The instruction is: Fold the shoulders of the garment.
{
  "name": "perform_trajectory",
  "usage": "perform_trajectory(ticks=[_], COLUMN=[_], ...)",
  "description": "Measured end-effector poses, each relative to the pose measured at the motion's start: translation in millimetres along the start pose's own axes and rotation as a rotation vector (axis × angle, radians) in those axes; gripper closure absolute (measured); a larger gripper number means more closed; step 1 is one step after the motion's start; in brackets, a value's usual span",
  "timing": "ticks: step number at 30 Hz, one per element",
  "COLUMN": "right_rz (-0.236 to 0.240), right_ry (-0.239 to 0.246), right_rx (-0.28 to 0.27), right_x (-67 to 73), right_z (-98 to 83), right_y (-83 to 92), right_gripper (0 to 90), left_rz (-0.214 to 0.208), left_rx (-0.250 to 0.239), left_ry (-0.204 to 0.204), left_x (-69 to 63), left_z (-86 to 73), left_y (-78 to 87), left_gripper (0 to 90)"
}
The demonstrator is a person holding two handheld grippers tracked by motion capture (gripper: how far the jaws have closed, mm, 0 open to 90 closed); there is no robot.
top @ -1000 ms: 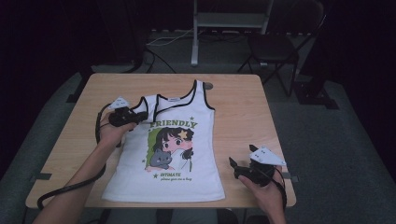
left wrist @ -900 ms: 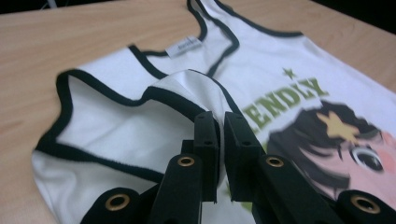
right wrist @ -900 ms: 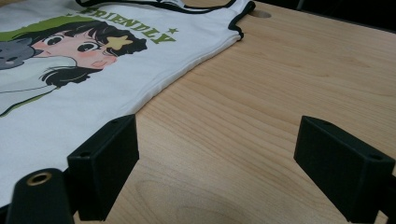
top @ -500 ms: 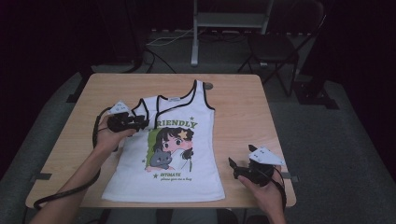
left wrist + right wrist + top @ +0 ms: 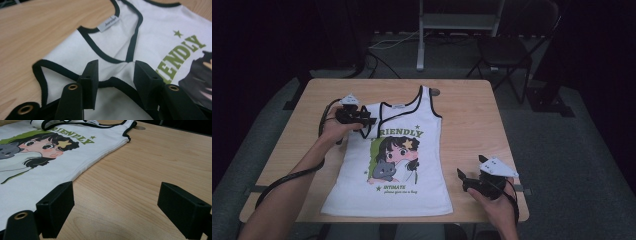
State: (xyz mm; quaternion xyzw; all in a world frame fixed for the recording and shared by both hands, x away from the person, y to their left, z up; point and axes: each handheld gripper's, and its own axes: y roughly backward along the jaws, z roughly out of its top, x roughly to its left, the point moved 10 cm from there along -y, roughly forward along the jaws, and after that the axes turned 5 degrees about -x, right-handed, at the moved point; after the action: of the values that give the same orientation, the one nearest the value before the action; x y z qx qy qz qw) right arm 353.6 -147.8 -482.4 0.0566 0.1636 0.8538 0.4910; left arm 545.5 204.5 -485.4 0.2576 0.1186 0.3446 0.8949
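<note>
Lay flat at table centre: white sleeveless cotton top [image 5: 397, 165] with black trim and cartoon print, on light wooden table [image 5: 472, 115]. Left shoulder strap [image 5: 82, 47] folded inward, done; right side and hem unfolded, left to do. Left gripper [image 5: 366, 119] jaws just opened, part-spread over fold, gripping nothing. Right gripper [image 5: 466, 181] wide open, empty, beside hem. Neck label [image 5: 109, 23] legible up close, lost from above.

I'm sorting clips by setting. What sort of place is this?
Probably a dim lab or studio set up for recording, not a home: a bare wooden table with one tank top on it, a metal stand, a folding chair, and cables on grey carpet.
</note>
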Motion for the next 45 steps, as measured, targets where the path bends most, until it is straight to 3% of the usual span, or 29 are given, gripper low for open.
perform_trajectory(ticks=[5, 7, 10, 13, 18, 19, 22, 24, 28, 32, 39, 45], right_rz=[-0.001, -0.002, -0.003, -0.002, -0.002, -0.002, 0.000, -0.001, -0.003, 0.000, 0.001, 0.003], right_ry=[0.008, 0.007, 0.004, 0.006, 0.006, 0.005, 0.003, 0.003, -0.004, -0.007, -0.005, 0.002], right_rx=[0.006, 0.006, 0.004, 0.005, 0.005, 0.006, 0.009, 0.006, 0.001, 0.002, 0.003, 0.004], right_x=[0.6, 0.6, 0.5, 0.3, 0.4, 0.4, 0.6, 0.2, -0.4, -0.5, -0.3, 0.4], right_z=[-0.4, -0.4, -0.3, -0.3, -0.3, -0.4, -0.6, -0.4, 0.0, -0.2, -0.2, -0.3], right_y=[-0.4, -0.2, 0.0, -0.3, -0.4, -0.4, -0.6, -0.5, -0.2, -0.1, -0.2, -0.4], right_gripper=[13.2, 13.2, 13.2, 13.2, 13.2, 13.2, 13.2, 13.2, 13.2, 13.2, 13.3, 13.2], left_rz=[-0.026, -0.020, -0.014, -0.021, 0.042, 0.057, 0.072, 0.080, 0.092, 0.106, 0.063, 0.051], left_rx=[-0.001, -0.003, -0.033, -0.111, -0.189, -0.193, -0.219, -0.246, -0.284, -0.305, -0.273, -0.224], left_ry=[-0.029, -0.031, -0.017, 0.024, 0.037, 0.024, 0.016, 0.033, 0.059, 0.088, 0.016, -0.063], left_x=[-7.3, -7.3, -7.0, -5.0, 9.1, 11.0, 14.2, 17.0, 23.2, 28.0, 5.7, -10.1], left_z=[1.9, 5.0, 16.0, 36.9, 70.3, 76.2, 93.3, 103.6, 119.0, 123.8, 122.3, 114.1], left_y=[-0.5, 0.6, 4.9, 13.9, 30.6, 33.1, 37.9, 39.9, 41.8, 40.9, 44.0, 52.6], left_gripper=[82.9, 85.5, 86.4, 86.5, 86.1, 86.0, 86.1, 86.1, 86.1, 86.0, 86.1, 86.2])
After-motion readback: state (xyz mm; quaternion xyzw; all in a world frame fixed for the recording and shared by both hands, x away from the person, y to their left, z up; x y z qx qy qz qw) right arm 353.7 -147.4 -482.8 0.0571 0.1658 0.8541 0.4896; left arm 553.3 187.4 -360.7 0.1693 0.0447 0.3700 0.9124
